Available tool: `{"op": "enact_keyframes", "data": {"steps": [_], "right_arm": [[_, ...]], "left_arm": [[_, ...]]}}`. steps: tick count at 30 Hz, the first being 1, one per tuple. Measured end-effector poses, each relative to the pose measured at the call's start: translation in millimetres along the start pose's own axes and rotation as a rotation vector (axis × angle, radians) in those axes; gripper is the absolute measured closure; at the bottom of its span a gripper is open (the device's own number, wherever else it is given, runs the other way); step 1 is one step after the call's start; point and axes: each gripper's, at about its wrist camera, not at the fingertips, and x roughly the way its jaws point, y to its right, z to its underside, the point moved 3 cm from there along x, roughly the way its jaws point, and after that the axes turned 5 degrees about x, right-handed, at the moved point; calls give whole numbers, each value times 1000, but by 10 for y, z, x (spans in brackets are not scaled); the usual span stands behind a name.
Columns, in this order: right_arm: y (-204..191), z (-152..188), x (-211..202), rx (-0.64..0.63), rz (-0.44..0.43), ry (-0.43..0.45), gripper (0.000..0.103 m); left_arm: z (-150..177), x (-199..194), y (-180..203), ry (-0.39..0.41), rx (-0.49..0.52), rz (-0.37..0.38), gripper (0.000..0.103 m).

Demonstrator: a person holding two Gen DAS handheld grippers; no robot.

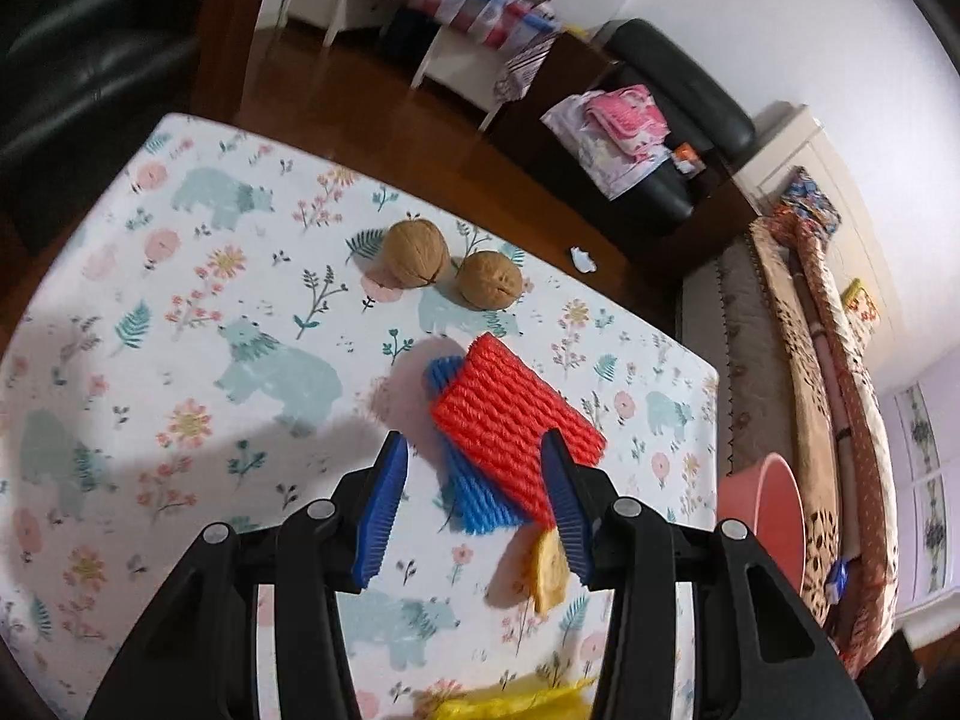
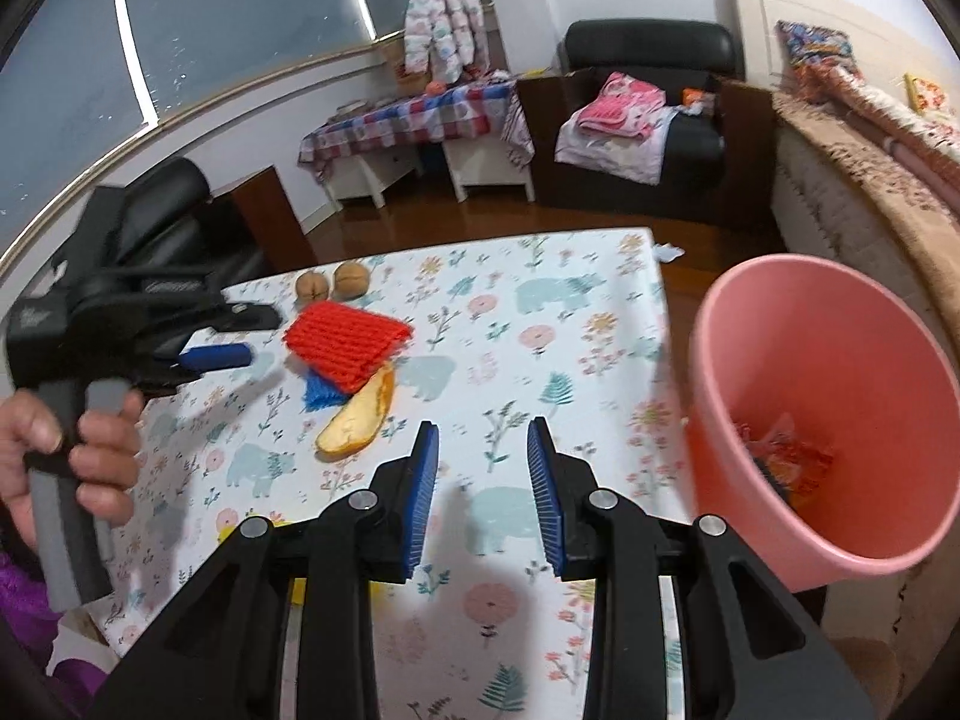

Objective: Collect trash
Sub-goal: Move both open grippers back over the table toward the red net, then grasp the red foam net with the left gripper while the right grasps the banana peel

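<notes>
Blue ribbed pads are fitted to both tools. The left tool [image 1: 477, 480] is held spread apart above one red foam net [image 1: 516, 414] stacked on one blue foam net [image 1: 474, 492]. The right tool [image 2: 483, 480] is likewise spread, empty. One curved yellow peel [image 2: 357, 417] and two round walnuts [image 1: 417, 252] lie on the floral worktop [image 1: 180, 300]. One pink plastic bin [image 2: 828, 420] containing wrappers stands beside it.

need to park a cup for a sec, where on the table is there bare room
Bare cloth lies between the right gripper and the pink bin, and left of the walnuts toward the table's near-left edge. Crowded: the red foam net, blue foam net and peel, under the left gripper.
</notes>
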Motion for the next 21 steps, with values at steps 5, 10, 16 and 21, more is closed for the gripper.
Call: {"op": "enact_keyframes", "data": {"steps": [5, 10, 16, 21], "right_arm": [[-112, -1, 198, -10, -76, -53, 72], [-204, -49, 432, 0, -132, -101, 72], [-305, -96, 652, 12, -167, -148, 72], [-355, -105, 749, 8, -164, -163, 72]], "left_arm": [[-73, 258, -5, -45, -46, -32, 58], [-100, 343, 56, -40, -40, -32, 58], [-104, 368, 23, -44, -21, -23, 89], [-110, 214, 19, -8, 9, 28, 92]]}}
